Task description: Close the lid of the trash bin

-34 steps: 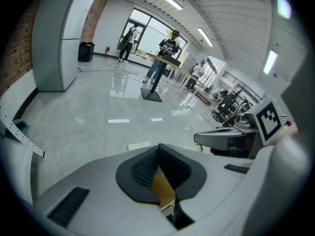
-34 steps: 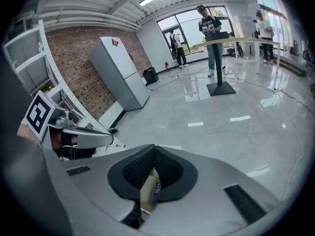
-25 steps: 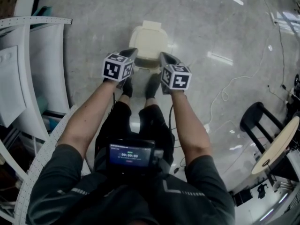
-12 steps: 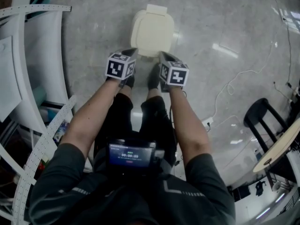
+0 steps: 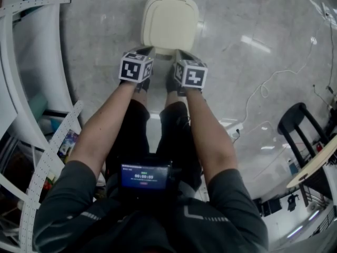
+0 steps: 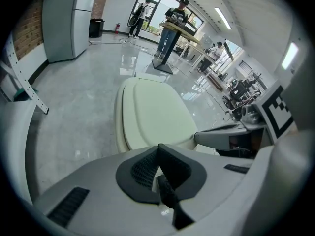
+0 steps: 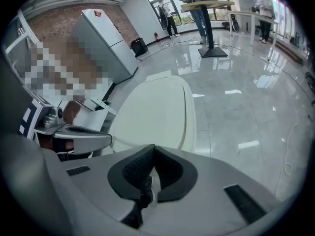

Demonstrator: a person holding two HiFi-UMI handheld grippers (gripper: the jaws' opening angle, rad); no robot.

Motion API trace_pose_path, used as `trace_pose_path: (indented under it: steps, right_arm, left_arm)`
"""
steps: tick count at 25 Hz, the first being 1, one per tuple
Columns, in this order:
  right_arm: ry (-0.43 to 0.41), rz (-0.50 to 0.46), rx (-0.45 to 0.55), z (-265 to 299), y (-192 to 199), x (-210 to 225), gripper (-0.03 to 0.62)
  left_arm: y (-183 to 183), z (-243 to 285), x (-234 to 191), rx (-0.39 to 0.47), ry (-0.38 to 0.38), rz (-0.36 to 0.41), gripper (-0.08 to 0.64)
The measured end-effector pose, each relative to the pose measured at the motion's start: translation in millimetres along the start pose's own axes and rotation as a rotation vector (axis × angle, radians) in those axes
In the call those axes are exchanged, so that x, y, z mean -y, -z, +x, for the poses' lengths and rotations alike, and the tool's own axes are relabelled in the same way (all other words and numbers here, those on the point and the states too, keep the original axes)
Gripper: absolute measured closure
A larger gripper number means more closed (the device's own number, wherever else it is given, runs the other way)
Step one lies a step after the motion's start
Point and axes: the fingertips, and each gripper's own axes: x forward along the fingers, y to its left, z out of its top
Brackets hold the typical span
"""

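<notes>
Head view: against one second ago, the cream plastic trash bin (image 5: pixel 169 22) sits higher in the frame. Its whole rounded-square lid (image 5: pixel 171 15) now shows beyond both gripper noses; earlier the noses overlapped its near edge. The lid lies flat and closed on the bin, so we cannot see the contents. The left gripper (image 5: pixel 148 50) and right gripper (image 5: pixel 178 52) are side by side just short of the bin's near edge. Each carries a cube with black-and-white square markers. The bin stands on a glossy grey marbled floor (image 5: pixel 253 62).

Left gripper view: the dark ribbed pads meet at their tips, so the jaws are closed with nothing between them. The smooth, slightly domed lid lies just beyond them. The grey shell of the right gripper is alongside, on the bin's right.

Right gripper view: the pads are likewise pressed together and hold nothing. The lid is just ahead, seated all round its rim.
</notes>
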Motion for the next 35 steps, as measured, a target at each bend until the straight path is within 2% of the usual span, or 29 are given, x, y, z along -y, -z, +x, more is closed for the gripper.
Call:
trace_pose_path:
  steps: [2,8,17,21,27,31,35]
  right_arm:
    - [0.007,-0.007,-0.006,5.2,2.9,1.4,0.581]
    - [0.019,0.054,-0.002,10.4,6.7,7.3,0.581]
    - [0.033,0.099,0.009,11.1,10.0,7.2,0.581]
    - [0.038,0.097,0.002,11.4,9.5,8.3,0.581]
    - [0.071,0.085,-0.078,14.8,9.8,7.4,0.581]
    - [0.017,0.041,-0.110,12.4,9.0,-1.0,0.581]
    - [-0.010,-0.006,-0.071,-2.5,-4.9,-10.2,0.581]
  left_arm:
    - [5.5,6.3,-2.8,-0.006,-0.003,-0.011,0.568]
    - [14.8,14.5,-5.1,-0.025,-0.005,-0.025,0.567]
    - [18.0,19.0,-6.3,-0.049,-0.022,0.025,0.566]
    - [20.0,18.8,-7.7,-0.051,-0.019,-0.001,0.566]
    - [23.5,19.8,-6.8,-0.106,-0.062,0.160,0.567]
    - [11.6,17.2,2.5,-0.087,-0.028,0.135,0.567]
    - [-0.4,4.2,7.4,-0.067,-0.023,0.140,0.567]
